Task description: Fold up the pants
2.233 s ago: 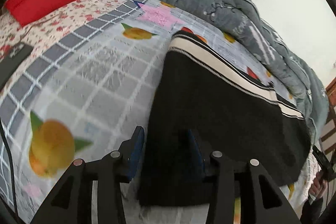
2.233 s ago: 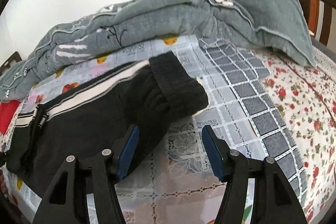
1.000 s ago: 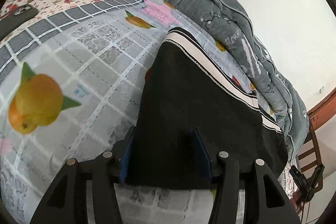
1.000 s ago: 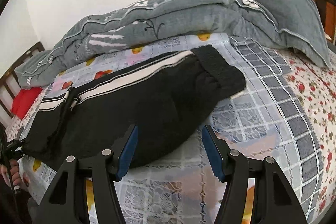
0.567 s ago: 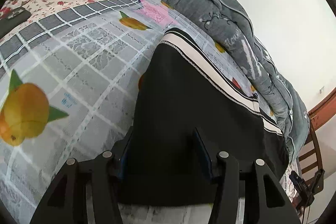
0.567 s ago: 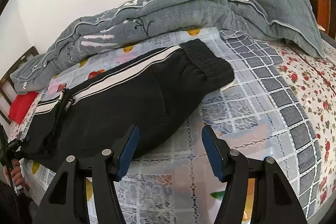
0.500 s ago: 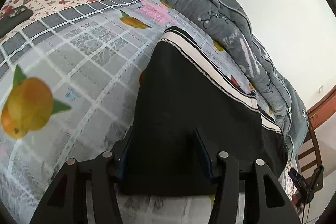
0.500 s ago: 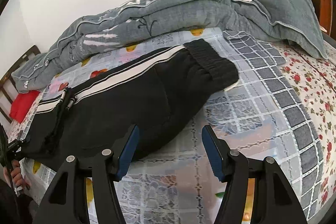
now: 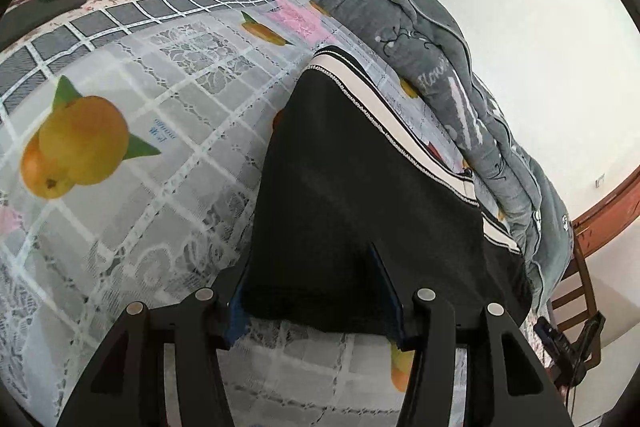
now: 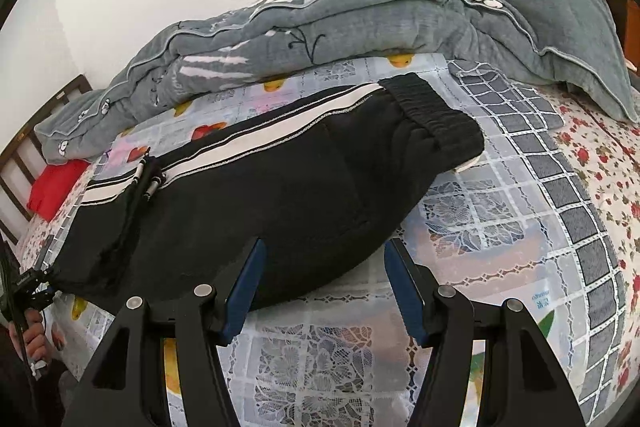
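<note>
**Soft pants, grip at the ends**

Across the fruit-print bedcover (image 10: pixel 500 267) lie black fleece pants with a white side stripe (image 10: pixel 280 203), frame centre. Left gripper (image 9: pixel 316 291) clasps their lower-left hem; right gripper (image 10: pixel 324 283) stands unclenched, holding nothing. Limp, light fabric: take waistband and hems.

Left gripper (image 9: pixel 316 291): black angular finger frames, silver round screw heads on each arm, blue pads on inner faces. Right gripper (image 10: pixel 324 283): same build, black frames, four silver screws, blue pads (image 10: pixel 404 287). Hand (image 10: pixel 34 331) at lower left edge of right wrist view, dark clothing beside it.
</note>
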Demonstrator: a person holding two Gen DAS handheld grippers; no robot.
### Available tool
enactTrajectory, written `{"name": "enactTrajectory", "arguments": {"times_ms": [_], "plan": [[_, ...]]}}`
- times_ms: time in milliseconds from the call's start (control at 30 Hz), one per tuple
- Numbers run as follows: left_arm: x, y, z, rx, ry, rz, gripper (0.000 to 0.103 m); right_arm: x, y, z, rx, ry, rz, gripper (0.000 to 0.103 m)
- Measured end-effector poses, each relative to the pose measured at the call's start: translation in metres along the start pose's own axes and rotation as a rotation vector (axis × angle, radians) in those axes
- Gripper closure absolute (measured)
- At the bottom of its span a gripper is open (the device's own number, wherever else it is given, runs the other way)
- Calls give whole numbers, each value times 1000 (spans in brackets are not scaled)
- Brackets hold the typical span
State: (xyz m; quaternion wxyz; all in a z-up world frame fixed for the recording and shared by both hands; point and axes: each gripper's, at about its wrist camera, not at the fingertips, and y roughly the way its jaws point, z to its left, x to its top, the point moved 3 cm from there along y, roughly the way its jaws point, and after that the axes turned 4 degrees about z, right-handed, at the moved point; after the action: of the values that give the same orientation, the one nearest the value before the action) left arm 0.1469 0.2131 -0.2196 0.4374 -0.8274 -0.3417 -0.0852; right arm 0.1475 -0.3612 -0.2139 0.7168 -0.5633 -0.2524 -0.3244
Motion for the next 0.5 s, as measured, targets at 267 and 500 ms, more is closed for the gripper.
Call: {"name": "enactTrajectory", "arguments": {"times_ms": [267, 500], "plan": [[7, 8, -5, 39, -26, -10, 53, -3, -5, 2, -19, 0, 8, 42], [5, 1, -9, 123, -21, -36, 82, -3, -9, 11, 3, -21, 0, 42]]}}
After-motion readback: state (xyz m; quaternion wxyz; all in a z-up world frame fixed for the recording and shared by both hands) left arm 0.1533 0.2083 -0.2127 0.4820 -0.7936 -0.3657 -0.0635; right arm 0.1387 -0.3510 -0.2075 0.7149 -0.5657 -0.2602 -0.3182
